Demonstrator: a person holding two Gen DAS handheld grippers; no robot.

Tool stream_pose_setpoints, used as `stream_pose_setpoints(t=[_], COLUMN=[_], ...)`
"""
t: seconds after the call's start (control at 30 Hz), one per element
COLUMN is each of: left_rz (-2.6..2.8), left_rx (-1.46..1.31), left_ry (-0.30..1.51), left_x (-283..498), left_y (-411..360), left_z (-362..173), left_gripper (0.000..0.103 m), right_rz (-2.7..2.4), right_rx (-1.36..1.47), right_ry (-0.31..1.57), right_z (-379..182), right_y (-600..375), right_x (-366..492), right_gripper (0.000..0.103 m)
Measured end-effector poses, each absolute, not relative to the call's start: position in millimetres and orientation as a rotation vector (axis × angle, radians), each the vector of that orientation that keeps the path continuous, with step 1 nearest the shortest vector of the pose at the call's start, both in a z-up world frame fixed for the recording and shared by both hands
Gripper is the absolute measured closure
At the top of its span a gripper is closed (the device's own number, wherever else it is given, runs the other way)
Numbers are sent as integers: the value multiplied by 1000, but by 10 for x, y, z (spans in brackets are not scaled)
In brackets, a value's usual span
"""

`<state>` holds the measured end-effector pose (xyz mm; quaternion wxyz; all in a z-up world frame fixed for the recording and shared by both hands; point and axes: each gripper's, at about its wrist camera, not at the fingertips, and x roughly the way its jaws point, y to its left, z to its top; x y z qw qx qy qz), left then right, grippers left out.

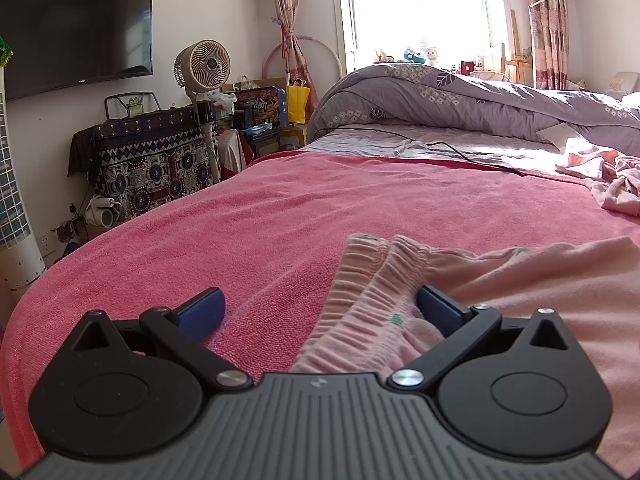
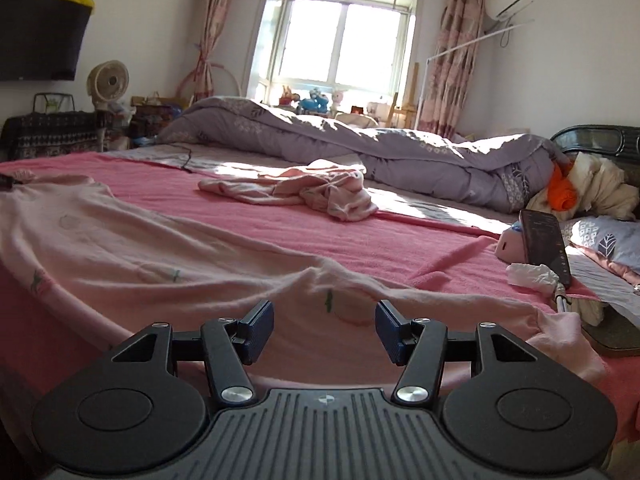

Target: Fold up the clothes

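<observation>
We keep the pink trousers (image 1: 500,280) flat on the bed (image 1: 240,220), waistband at twelve o'clock of our wide-open left claw (image 1: 320,312); our right claw (image 2: 324,330), half open, holds nothing.

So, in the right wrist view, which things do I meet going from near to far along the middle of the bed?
Tongs → spread pink garment → pink towel → crumpled pink clothes → purple quilt → toys on the windowsill → window.
</observation>
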<state>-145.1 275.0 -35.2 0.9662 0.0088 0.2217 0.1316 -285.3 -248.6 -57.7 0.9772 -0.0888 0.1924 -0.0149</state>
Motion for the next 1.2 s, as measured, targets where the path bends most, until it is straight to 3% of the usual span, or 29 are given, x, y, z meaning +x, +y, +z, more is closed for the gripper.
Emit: stream_pose_setpoints(t=[0.13, 0.17, 0.2, 0.23, 0.27, 0.3, 0.4, 0.47, 0.5, 0.8, 0.93, 1.2], left_rz=[263, 264, 266, 267, 269, 270, 271, 270, 270, 274, 269, 314], left_rx=[11, 14, 18, 21, 22, 23, 25, 23, 23, 30, 25, 92], left_ry=[446, 445, 443, 442, 441, 440, 440, 440, 441, 432, 431, 374], left_x=[-1461, -1463, -1465, -1467, -1469, -1470, -1476, -1476, -1476, -1494, -1495, -1569], left_y=[2766, 2763, 2760, 2757, 2753, 2749, 2745, 2748, 2750, 2750, 2762, 2645], left_z=[-358, -359, -361, -363, -364, -366, -369, -367, -366, -373, -371, -343], left_gripper=[0, 0, 0, 0, 0, 0, 0, 0, 0, 0, 0, 0], right_rz=[-214, -268, -278, -267, -267, -264, -268, -251, -233, 175, 318, 302], right_rx=[-77, -38, -1, 47, 83, 107, 99, 87, 73, 0, -75, -84], right_ry=[408, 405, 396, 387, 383, 383, 383, 361, 347, 261, 323, 245], right_z=[-645, -646, -649, -670, -691, -696, -649, -594, -558, -351, -546, -564], right_y=[-2997, -3170, -3329, -3488, -3593, -3643, -3553, -3424, -3346, -2282, -1838, -1909], right_x=[-2900, -2924, -2943, -2961, -2977, -2984, -3016, -3068, -3084, -2882, -2820, -3073], right_gripper=[47, 53, 66, 87, 103, 103, 94, 64, 59, 52, 43, 38])
